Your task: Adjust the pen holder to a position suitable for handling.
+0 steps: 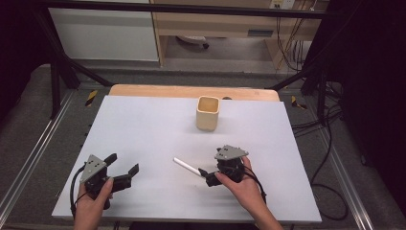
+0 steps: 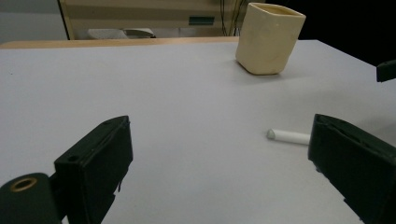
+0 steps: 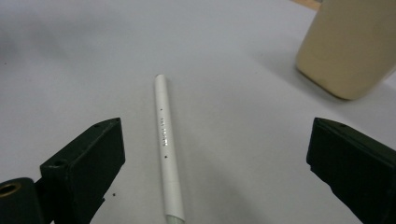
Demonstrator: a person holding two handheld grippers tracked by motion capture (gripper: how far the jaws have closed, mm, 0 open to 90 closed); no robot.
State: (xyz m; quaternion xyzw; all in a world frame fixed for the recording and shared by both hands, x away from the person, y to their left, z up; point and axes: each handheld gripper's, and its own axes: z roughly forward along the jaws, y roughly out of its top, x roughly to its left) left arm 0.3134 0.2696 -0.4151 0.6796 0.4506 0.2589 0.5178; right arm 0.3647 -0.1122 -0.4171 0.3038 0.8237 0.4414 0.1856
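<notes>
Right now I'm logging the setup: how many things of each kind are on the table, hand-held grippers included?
Cream cup: 1
White pen: 1
Hand-held grippers: 2, left and right, both open
Total: 4

a pale grey sheet (image 1: 143,143) covered the wooden table (image 1: 191,91), whose far edge stayed bare. the table stood on a grey carpet floor (image 1: 28,129) inside a black metal frame (image 1: 57,67). behind it were a white cabinet (image 1: 105,33) and a light wooden shelf unit (image 1: 215,24). black cables (image 1: 330,143) lay on the floor at the right edge.
</notes>
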